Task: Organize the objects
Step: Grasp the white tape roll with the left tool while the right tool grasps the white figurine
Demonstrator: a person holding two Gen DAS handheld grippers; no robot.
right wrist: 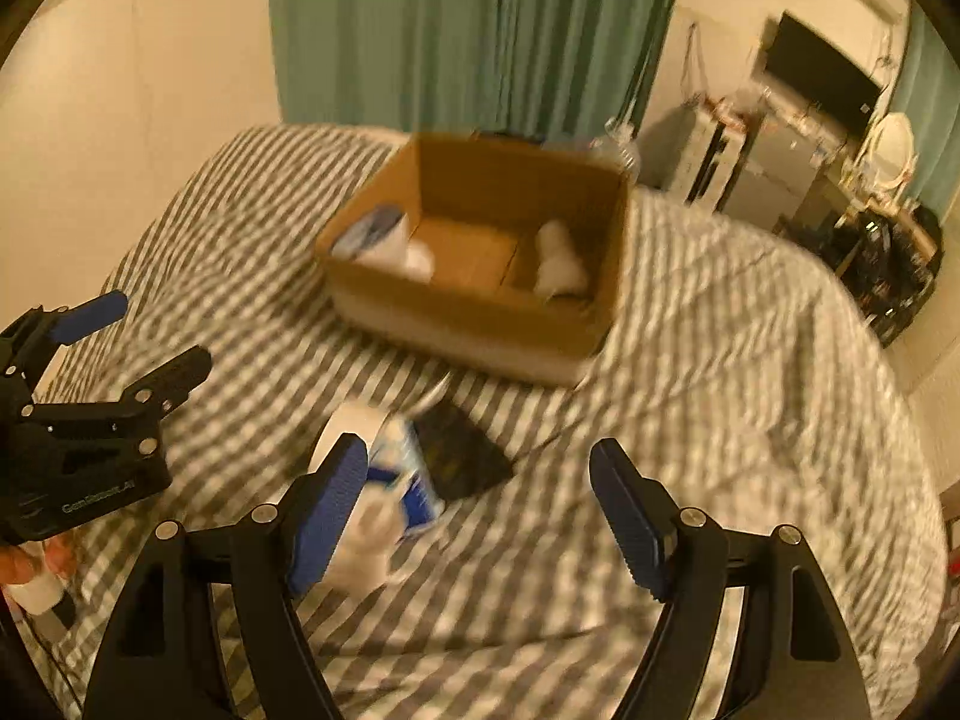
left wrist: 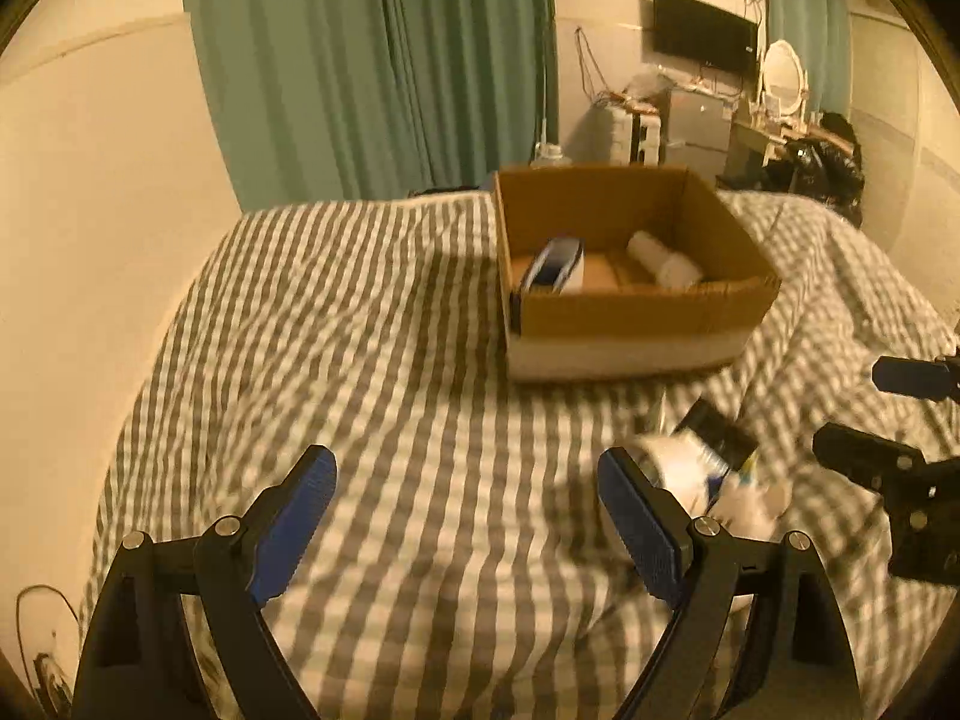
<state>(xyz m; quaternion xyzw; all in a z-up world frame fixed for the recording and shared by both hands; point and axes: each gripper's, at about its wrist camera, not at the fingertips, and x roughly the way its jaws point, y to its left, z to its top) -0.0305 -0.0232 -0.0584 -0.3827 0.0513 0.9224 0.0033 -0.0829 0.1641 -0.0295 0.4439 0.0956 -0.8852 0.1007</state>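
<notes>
1. Left wrist view: one cardboard box (left wrist: 630, 312) at 12 o'clock on the bed (left wrist: 390, 390) holds two items.
2. Three loose items (right wrist: 396, 474) lie at 6 o'clock of it.
3. Left gripper (left wrist: 467, 507) and right gripper (right wrist: 478, 507) gape, empty.

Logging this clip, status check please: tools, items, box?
Left tool open, empty. Right tool open, empty. Loose pile on striped bedspread, short of cardboard box. Nothing in the way.
</notes>
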